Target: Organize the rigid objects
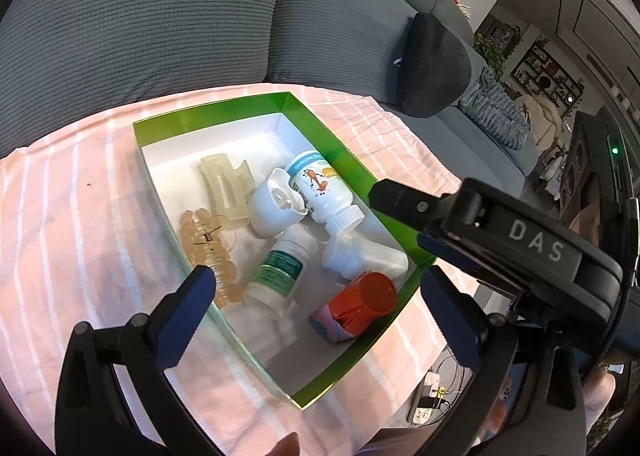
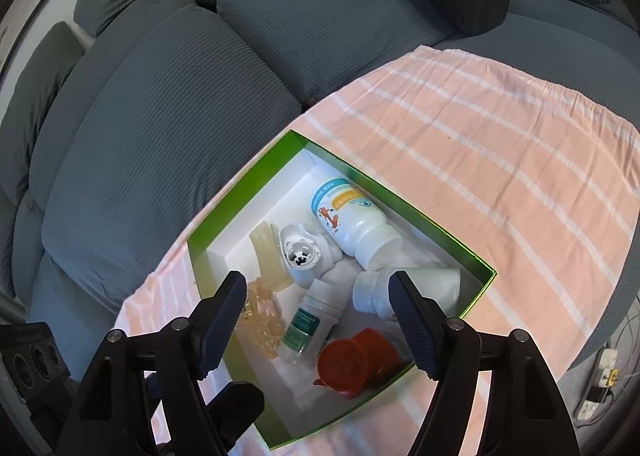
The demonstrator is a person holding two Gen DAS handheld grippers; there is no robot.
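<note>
A grey sofa (image 2: 168,127) fills the far side of both views, and against it sits a surface draped in a pink cloth with white stripes (image 2: 500,159), which runs wide and bare to the right of the box in the right wrist view and to the left of it in the left wrist view. On that cloth lies a shallow green box with a white floor (image 1: 344,159), its far corner close to the sofa edge and its near rim close to the cloth's front edge. The back of the box floor is bare; the objects crowd its near half. There lie a large white bottle with a cartoon label (image 1: 320,187) on its side, a plain white bottle (image 1: 366,256), a white flip-top container (image 1: 276,205), a small bottle with a green label (image 1: 280,268), an orange-capped container (image 1: 358,306), a translucent beige hair clip (image 1: 226,183) and an amber beaded clip (image 1: 204,248). Only the left wrist view shows the room beyond the sofa, a dark cushion (image 1: 434,63) and the right gripper's black body; only the right wrist view looks into the orange cap end-on. The left gripper (image 1: 316,292) hangs above the near end of the box, jaws spread wide and empty. The right gripper (image 2: 318,296) hangs likewise over the small bottles, wide apart, holding nothing.
</note>
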